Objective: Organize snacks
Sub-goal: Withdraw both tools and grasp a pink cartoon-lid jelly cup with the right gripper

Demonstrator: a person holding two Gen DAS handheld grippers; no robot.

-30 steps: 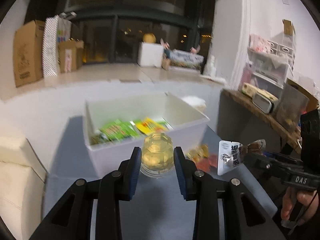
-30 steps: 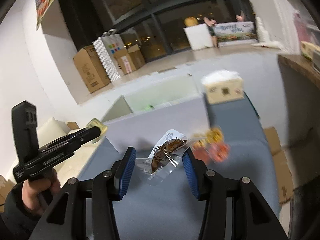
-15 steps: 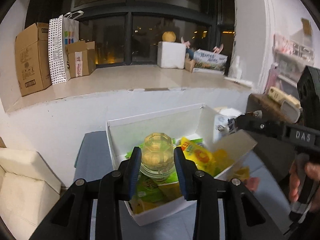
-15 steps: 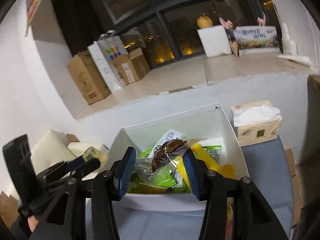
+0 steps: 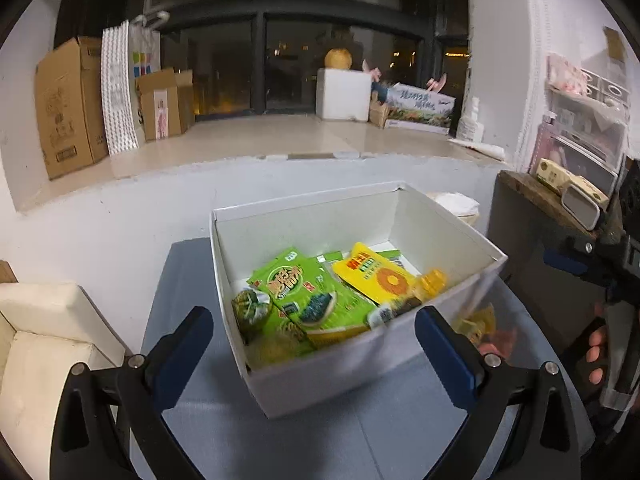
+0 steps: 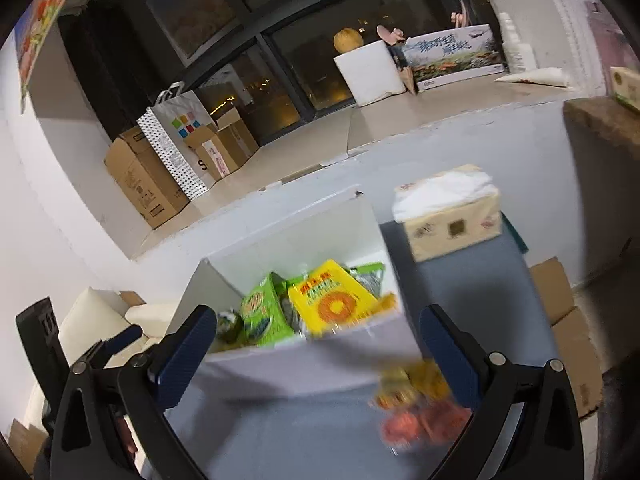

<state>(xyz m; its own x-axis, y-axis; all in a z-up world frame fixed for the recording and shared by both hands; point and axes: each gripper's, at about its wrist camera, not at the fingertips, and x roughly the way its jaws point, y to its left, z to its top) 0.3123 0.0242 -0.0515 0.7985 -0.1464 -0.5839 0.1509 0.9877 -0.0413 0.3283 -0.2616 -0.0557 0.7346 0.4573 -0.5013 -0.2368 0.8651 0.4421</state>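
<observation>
Snack packets, green foil (image 5: 308,292) and yellow plastic (image 5: 374,276), lie inside the open white cardboard box (image 5: 360,360) on the blue-grey tabletop (image 5: 280,432). Left gripper (image 5: 314,344) and right gripper (image 6: 316,344) jaws are opening, nothing between them. Orange and yellow loose sweets (image 6: 420,404) remain outside; a hasty reach could nudge the light box or scatter them.

left gripper (image 5: 314,338): jaws opening, spread wide, nothing between pads, pitched downward | right gripper (image 6: 318,340): jaws opening, spread wide, nothing gripped, pitched downward | person's hand (image 5: 598,350): fingers wrapped on right gripper handle, at frame's right edge
</observation>
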